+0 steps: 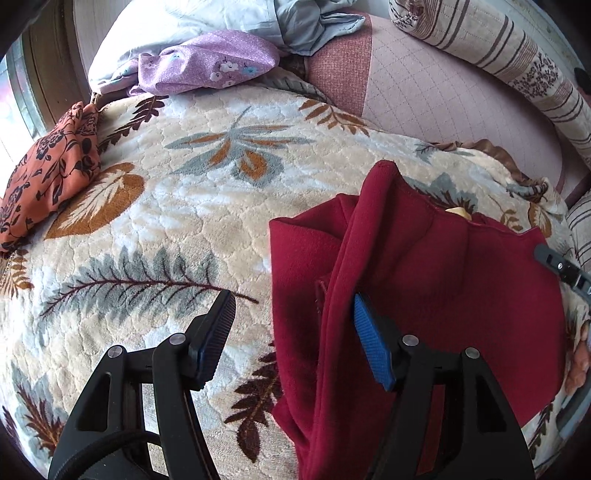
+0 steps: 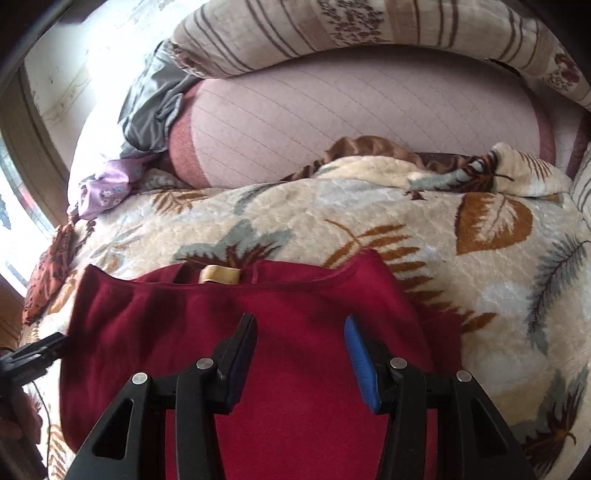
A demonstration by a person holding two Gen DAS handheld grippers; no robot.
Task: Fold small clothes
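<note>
So there's a dark red garment (image 1: 436,258) lying on a bed, on top of a plush cream blanket (image 1: 177,206) with a leaf and feather print. It's partly folded: in the left wrist view one flap lies doubled over along its left side, making a thick ridge that runs up toward a hemmed corner. A small tan label (image 2: 220,275) peeks out at the neckline edge (easiest to spot from the right wrist camera).

The left gripper (image 1: 295,332) has its jaws released and standing apart, straddling the garment's left edge. The blue-padded finger sits right against the folded ridge, the other one hangs over bare blanket, and nothing is pinched between them.

The right gripper (image 2: 301,354) is also let go, jaws parted over the middle of the red cloth, which just lies flat beneath them.

Other stuff on the bed: an orange floral cloth (image 1: 48,177) at the left edge, a purple flowered piece (image 1: 207,62) and something grey-blue (image 1: 306,26) further back, a pink quilted cushion (image 2: 351,122), and a striped bolster (image 2: 314,33) behind it all. These sit well apart from the red garment.
</note>
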